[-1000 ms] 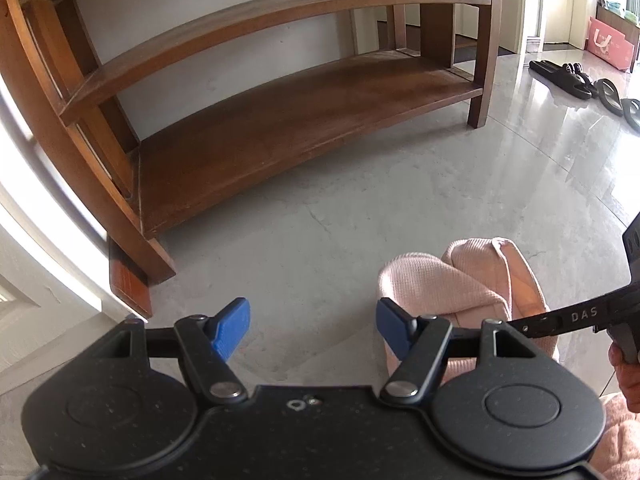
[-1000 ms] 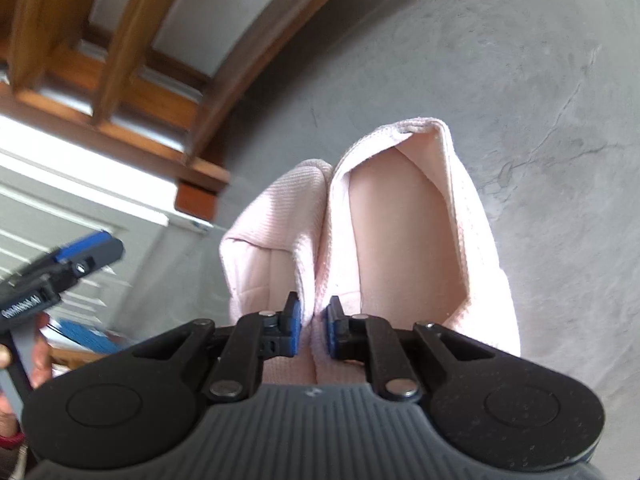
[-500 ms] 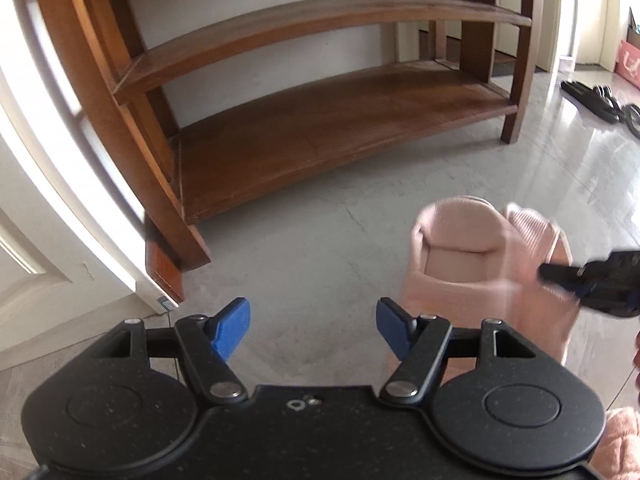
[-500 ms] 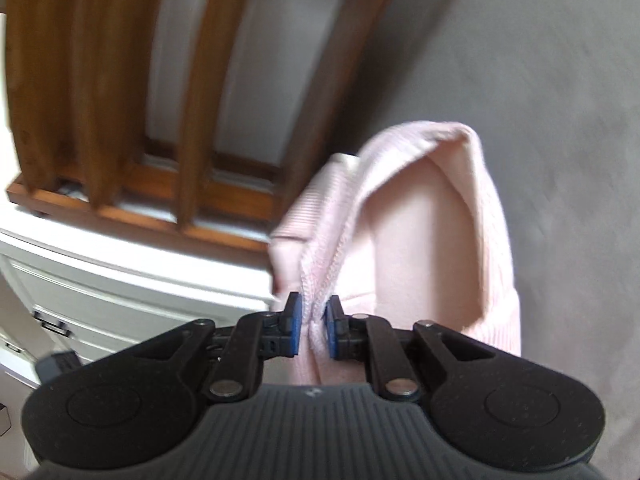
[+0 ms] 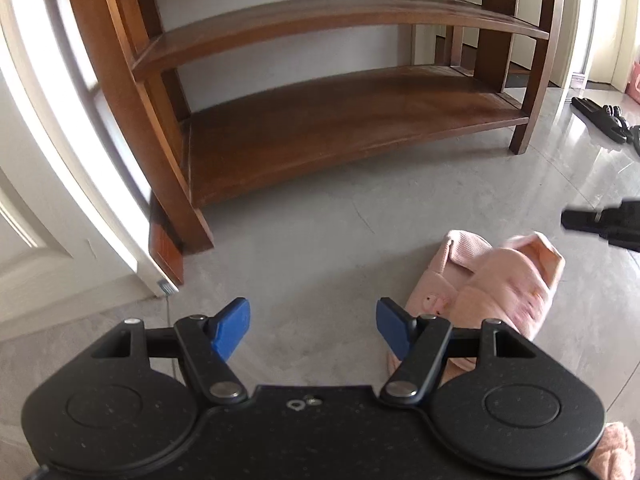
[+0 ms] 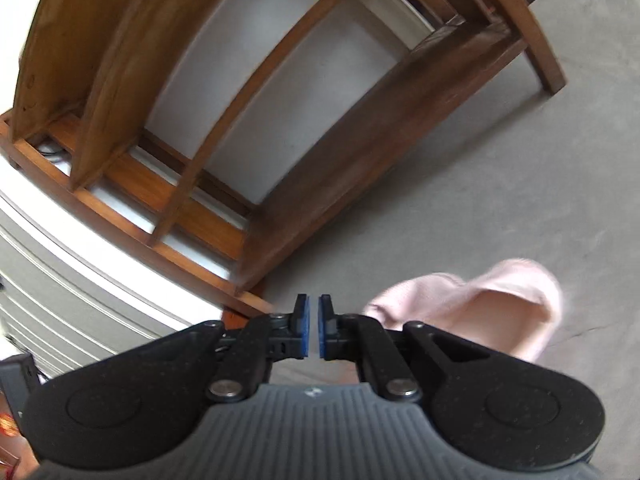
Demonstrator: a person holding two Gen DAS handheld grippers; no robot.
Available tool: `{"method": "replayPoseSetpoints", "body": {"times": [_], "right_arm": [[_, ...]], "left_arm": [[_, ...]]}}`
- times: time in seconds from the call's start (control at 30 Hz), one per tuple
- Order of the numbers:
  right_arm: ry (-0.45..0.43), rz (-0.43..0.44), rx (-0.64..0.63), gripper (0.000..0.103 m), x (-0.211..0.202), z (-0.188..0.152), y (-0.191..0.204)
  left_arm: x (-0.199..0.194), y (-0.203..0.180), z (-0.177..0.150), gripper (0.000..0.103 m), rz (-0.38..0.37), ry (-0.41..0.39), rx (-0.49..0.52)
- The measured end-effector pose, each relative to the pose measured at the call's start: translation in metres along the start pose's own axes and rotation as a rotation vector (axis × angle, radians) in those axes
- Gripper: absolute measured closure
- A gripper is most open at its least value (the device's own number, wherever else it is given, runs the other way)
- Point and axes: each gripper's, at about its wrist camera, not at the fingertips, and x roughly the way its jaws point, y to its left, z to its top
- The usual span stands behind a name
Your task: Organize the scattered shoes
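Note:
A pair of pink knitted slippers [image 5: 492,292] lies on the grey floor in front of the wooden shoe rack [image 5: 340,128], one partly on top of the other. My left gripper [image 5: 312,328] is open and empty, low over the floor just left of the slippers. My right gripper [image 6: 314,332] has its blue pads nearly together with nothing between them; a pink slipper [image 6: 492,304] lies to its right. The right gripper's black tip shows in the left wrist view [image 5: 600,222], above and right of the slippers.
The rack's lower shelf [image 5: 360,120] and middle shelf [image 5: 320,28] hold nothing. Black sandals [image 5: 600,118] lie on the floor at the far right. A white door frame [image 5: 60,200] stands left of the rack. More pink fabric [image 5: 618,452] shows at the bottom right.
My right gripper, which was shut on a pink slipper's edge, has let it go and pulled away; the slipper now lies on the floor. The left gripper has drawn back a little.

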Motion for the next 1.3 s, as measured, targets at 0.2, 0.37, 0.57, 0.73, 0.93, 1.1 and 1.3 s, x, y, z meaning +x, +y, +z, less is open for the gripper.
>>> {"method": "replayPoseSetpoints", "body": {"times": [0.2,0.37,0.57,0.73,0.93,1.1,1.3], "right_arm": [[0.055,-0.080,0.266,0.026,0.033,0.020,-0.029],[0.222,-0.132,0.282,0.026,0.076,0.036,-0.025],[0.408,-0.154,0.133,0.092,0.122,0.012,0.004],[0.601,-0.208,-0.155,0.092,0.099,-0.006,0.010],[0.651,-0.269,-0.179,0.057,0.104,-0.020,-0.008],[0.483,-0.165,0.306,0.030,0.092,-0.016,-0.047],[0.336,-0.213,0.516,0.026,0.081,-0.019,-0.073]], "left_arm": [[0.000,-0.007,-0.005,0.033,-0.015,0.002,0.019],[0.001,-0.009,-0.006,0.033,-0.010,0.012,0.008],[0.003,-0.012,-0.008,0.033,-0.016,0.021,0.002],[0.005,-0.010,-0.011,0.032,-0.020,0.024,-0.010],[0.002,-0.010,-0.013,0.032,-0.021,0.020,-0.016],[0.000,-0.004,-0.015,0.032,-0.002,0.017,-0.034],[0.003,0.003,-0.019,0.032,0.008,0.039,-0.057]]}}
